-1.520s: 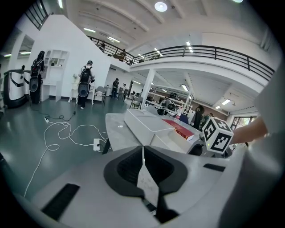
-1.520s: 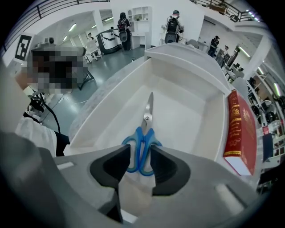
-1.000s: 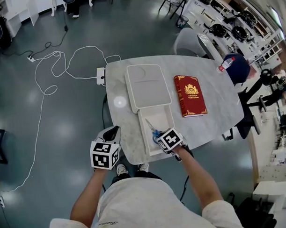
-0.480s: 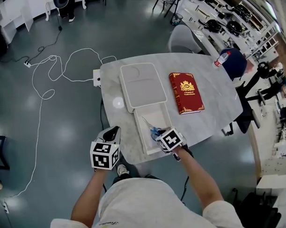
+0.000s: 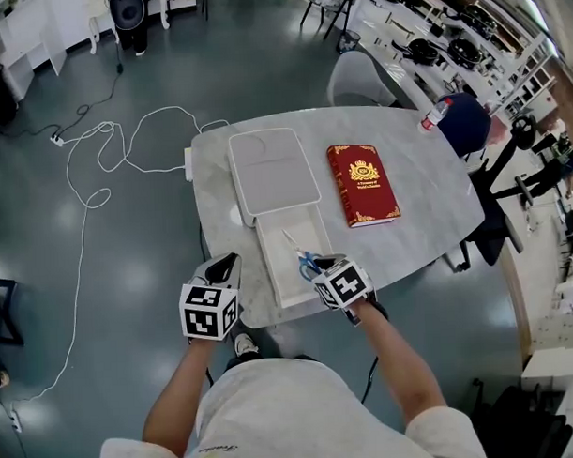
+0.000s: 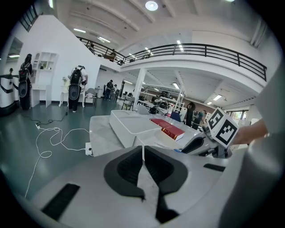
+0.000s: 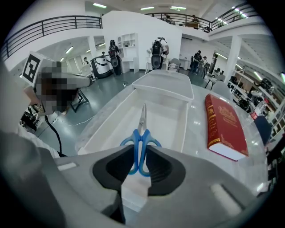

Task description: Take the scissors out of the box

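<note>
1. An open white box [image 5: 266, 263] is seen on the desk [image 5: 426, 204], at the rim nearest the person, with its long sides running away from the person.
2. The scissors [image 7: 140, 136] are grasped by the right claw [image 7: 140, 156]. Its two pads are pressed against the blue handle loops from either side.
3. The scissors are held over the near end of the box, within its outline. The closed blades are pointed along the box toward its far end. Whether the tips touch the bottom of the box cannot be told.
4. The left claw [image 6: 143, 151] is clenched, its jaws met with nothing between them. It is held to the left of the box, near the rim of the desk and apart from the box.
5. A white lid [image 5: 273, 169] is laid flat at the far end of the box, touching that end.
6. A red book [image 5: 362, 183] with gold ornament is laid flat to the right of the box's far end, apart from the box and beside the lid.
7. A white cable [image 5: 96, 155] is looped on the floor [image 5: 128, 266], well to the left of the box and beyond it.
</note>
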A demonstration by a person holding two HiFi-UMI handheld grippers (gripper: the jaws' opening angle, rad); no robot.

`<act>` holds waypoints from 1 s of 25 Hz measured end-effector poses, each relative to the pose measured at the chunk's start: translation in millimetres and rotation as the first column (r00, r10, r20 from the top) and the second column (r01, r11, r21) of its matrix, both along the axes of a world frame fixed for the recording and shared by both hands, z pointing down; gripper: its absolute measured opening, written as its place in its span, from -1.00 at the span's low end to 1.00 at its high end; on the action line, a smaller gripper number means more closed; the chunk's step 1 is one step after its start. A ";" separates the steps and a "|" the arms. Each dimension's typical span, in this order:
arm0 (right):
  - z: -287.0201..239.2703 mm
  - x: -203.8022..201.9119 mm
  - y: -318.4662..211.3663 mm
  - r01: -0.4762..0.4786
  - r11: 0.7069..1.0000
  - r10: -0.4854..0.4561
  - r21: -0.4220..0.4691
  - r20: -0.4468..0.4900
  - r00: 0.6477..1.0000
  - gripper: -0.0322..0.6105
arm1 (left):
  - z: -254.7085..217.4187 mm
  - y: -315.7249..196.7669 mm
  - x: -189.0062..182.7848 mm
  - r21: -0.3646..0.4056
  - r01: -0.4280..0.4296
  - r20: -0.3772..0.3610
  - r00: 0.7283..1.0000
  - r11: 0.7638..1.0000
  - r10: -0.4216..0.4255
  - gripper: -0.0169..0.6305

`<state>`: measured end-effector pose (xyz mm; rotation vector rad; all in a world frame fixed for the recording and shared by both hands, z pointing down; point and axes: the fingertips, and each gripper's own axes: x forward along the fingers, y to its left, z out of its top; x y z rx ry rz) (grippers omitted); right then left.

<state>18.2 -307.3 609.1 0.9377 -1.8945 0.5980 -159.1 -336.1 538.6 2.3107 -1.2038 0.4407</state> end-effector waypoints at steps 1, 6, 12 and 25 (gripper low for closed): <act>-3.0 2.4 0.7 -0.002 1.000 0.001 0.011 0.010 1.000 -0.62 | -1.8 1.8 4.1 0.004 -0.001 0.003 1.000 1.000 0.001 -0.89; -23.1 12.8 -1.5 -0.023 0.996 0.016 0.081 0.088 0.996 -0.62 | -9.6 12.9 22.6 0.025 0.005 0.024 1.000 1.000 -0.006 -0.89; -59.5 13.0 -4.7 -0.030 0.984 -0.001 0.173 0.174 0.985 -0.62 | -26.0 25.2 29.3 0.058 0.045 0.040 0.998 0.997 -0.047 -0.89; -133.1 17.6 4.9 -0.043 0.924 -0.079 0.380 0.301 0.950 -0.62 | -55.8 54.3 33.3 0.129 0.142 0.065 0.986 0.981 -0.151 -0.89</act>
